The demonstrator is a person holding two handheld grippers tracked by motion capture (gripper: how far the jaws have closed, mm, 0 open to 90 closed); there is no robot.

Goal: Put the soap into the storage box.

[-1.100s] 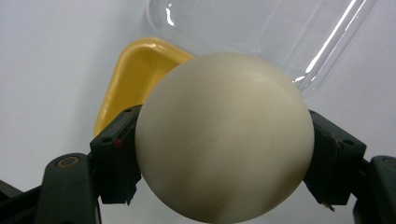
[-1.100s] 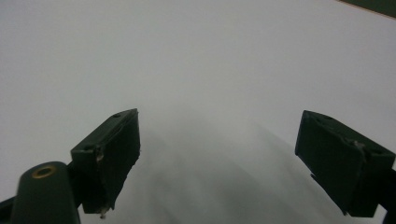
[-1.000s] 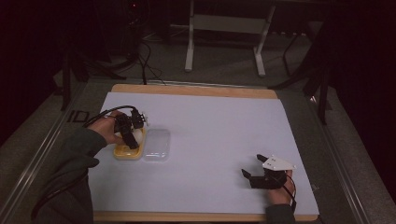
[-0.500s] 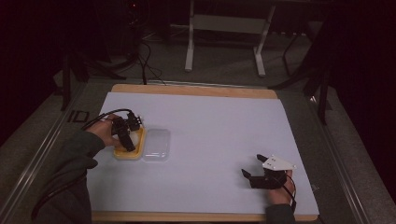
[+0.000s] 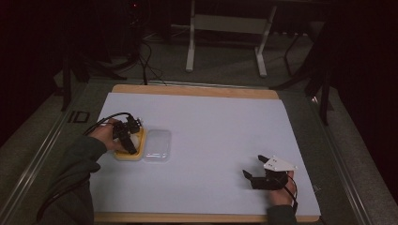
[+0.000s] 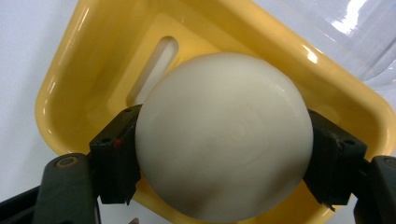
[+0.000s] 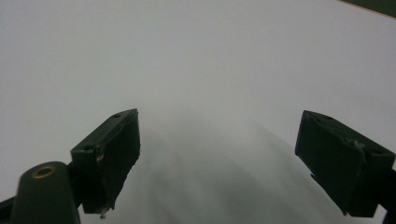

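While the left gripper (image 6: 219, 158) clamps a rounded white bar of soap (image 6: 224, 137) between its two black jaws, the bar sits low over the hollow of a yellow soap dish (image 6: 79, 70); whether it already rests on the dish floor cannot be told. In the high view this group lies at the left of the frame, on a pale sheet covering the table (image 5: 211, 126), with the person's left hand (image 5: 105, 136) wrapped around the tool. A clear plastic lid (image 5: 157, 145) lies just beside the dish, on its right, and reappears at the upper right corner of the left gripper view.

At the lower right of the high view, the right gripper (image 5: 256, 168) rests near the table's front edge, well apart from the dish. Its jaws stand wide apart with nothing between them, and only bare sheet lies ahead in the right gripper view.

Judging by this, the soap is at or nearly at its place in the dish. Letting go of it, and probably fitting the lid over the dish, look like the steps left.

A faint embossed mark sits on the soap's face, too soft to read. Beside the table's upper left corner, a floor marking seems to read "ID".
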